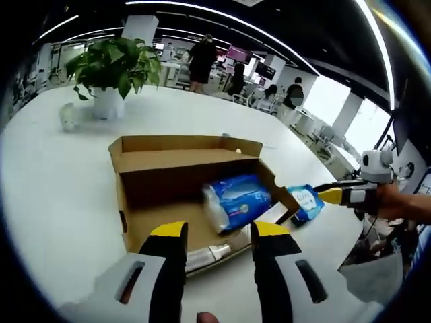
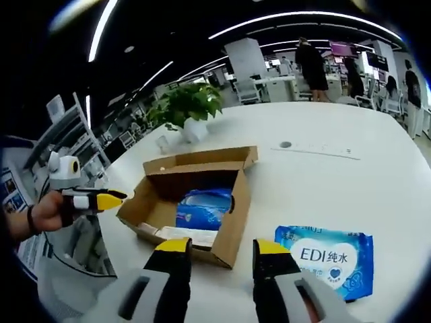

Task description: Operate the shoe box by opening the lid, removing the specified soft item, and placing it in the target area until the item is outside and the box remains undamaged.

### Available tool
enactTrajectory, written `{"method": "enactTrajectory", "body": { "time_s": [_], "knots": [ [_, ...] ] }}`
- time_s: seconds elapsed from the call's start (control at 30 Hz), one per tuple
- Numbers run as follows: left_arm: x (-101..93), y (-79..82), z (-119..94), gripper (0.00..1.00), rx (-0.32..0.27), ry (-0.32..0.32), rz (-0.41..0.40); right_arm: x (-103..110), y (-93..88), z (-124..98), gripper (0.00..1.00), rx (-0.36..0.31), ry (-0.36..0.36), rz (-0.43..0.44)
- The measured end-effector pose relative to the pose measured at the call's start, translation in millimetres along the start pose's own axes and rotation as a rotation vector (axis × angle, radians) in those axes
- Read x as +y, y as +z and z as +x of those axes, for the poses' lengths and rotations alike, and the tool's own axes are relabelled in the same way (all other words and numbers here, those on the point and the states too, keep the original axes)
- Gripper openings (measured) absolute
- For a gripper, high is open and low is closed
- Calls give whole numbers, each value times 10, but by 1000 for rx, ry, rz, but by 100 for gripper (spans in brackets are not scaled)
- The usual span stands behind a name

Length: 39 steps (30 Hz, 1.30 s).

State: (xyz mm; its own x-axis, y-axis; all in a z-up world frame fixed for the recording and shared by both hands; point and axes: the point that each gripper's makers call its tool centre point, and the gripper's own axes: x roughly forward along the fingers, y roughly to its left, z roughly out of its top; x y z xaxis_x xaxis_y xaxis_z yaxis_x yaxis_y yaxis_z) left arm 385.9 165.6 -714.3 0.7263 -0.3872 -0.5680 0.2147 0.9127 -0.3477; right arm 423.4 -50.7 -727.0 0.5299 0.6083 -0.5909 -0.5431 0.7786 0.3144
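Yellow-tipped and spread apart, the jaws of our left gripper [image 1: 219,232] rise at the bottom of the left gripper view with nothing between them, poised just before the near wall of the shoe box [image 1: 156,187]. We see the brown cardboard box standing open on the white tabletop [image 1: 60,195], its lid folded back on the far side. Inside lies a blue soft pack [image 1: 236,203], tilted against the right-hand side of the box floor, and a pale, silvery flat item [image 1: 212,254] lies along the near wall, too blurred for us to tell what it is.

In the right gripper view, our right gripper [image 2: 222,252] also has its jaws spread and holds nothing. Just beside its right jaw, a blue pack of wet wipes [image 2: 330,259] printed "EDI" lies flat on the tabletop, outside the box and near its side wall. From the left gripper view we see that same pack at the box's right corner, where the right gripper comes in from the tabletop's right edge.

A potted green plant [image 1: 111,67] in a white pot stands near the tabletop's far edge, well apart from the box. Beyond it we see an office with people [image 1: 202,60] standing.
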Motion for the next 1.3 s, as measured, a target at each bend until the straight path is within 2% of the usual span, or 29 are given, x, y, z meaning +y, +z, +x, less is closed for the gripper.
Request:
{"method": "enactTrajectory", "body": {
  "time_s": [0.23, 0.47, 0.7, 1.0, 1.2, 1.3],
  "knots": [
    [118, -15, -101, 38, -10, 6, -9, 164, 97, 203, 35, 34, 29, -72],
    [241, -43, -179, 38, -11, 16, -11, 366, 147, 367, 37, 77, 55, -179],
    [325, -99, -227, 39, -7, 19, -13, 475, 221, 488, 38, 86, 72, -200],
    [343, -164, -278, 43, 13, 6, 34, 566, 331, 652, 39, 107, 85, -274],
    [357, -210, -295, 45, 21, -2, 40, 636, 317, 813, 44, 160, 108, -356],
    [351, -241, -308, 47, 34, -7, 67, 665, 308, 889, 47, 186, 120, -395]
  ]
}}
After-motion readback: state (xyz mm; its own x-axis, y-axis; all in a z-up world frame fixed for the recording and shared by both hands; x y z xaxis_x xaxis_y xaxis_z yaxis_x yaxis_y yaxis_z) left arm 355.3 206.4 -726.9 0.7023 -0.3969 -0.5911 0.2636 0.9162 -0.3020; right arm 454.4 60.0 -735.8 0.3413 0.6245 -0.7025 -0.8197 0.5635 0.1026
